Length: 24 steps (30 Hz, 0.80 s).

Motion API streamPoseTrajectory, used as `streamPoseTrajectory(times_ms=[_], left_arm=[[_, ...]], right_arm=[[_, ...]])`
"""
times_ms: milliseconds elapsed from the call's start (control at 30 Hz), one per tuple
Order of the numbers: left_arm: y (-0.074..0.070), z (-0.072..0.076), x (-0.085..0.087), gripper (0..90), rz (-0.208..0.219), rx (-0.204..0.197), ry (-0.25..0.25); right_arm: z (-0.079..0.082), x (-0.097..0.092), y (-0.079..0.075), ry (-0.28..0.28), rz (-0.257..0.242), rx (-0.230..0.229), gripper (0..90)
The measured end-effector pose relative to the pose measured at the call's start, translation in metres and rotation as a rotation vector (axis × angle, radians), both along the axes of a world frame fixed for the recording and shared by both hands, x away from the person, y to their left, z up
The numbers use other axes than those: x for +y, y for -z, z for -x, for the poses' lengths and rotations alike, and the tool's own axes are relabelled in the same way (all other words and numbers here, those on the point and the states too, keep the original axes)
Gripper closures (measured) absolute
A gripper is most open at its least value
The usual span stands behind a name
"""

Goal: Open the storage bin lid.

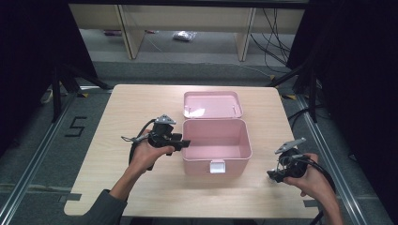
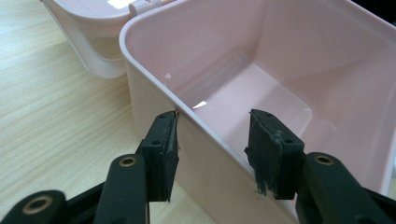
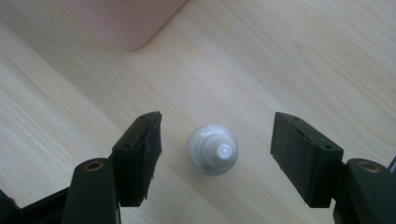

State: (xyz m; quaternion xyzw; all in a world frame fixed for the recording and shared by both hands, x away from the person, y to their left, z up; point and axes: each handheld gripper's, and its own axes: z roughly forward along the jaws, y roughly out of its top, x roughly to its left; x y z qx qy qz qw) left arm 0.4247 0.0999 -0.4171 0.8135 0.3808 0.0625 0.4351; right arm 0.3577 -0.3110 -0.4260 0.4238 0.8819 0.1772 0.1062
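A "5" [image 1: 78,126] is taped on the floor beside one worktop [image 1: 141,98]. One pink box [image 1: 213,145] sits mid-worktop, lid open, left tongs [image 2: 212,154] straddling its near wall. Right tongs [image 3: 217,154] stand spread around one small white cap [image 3: 213,149].

Your left gripper [image 1: 185,143] is black with a grey three-cornered plate on top and a looping black cable; a grey sleeve [image 1: 105,206] sits at lower left. Your right gripper [image 1: 272,176] matches it, with brass-ringed screw holes on its jaws.
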Motion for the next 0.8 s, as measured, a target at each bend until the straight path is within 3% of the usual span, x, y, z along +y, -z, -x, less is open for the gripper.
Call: streamPoseTrajectory(times_ms=[567,600,800], left_arm=[[0.0,-0.001,0.0,52.2,-0.004,-0.002,0.005],[0.0,-0.001,0.001,52.2,-0.02,-0.003,0.017],[0.0,-0.001,0.0,52.1,-0.005,-0.002,0.006]], right_arm=[[-0.007,0.0,0.013,-0.039,0.09,0.06,37.2],[-0.008,0.0,0.013,-0.042,0.097,0.066,37.4],[-0.014,0.002,0.018,-0.034,0.117,0.087,39.2]])
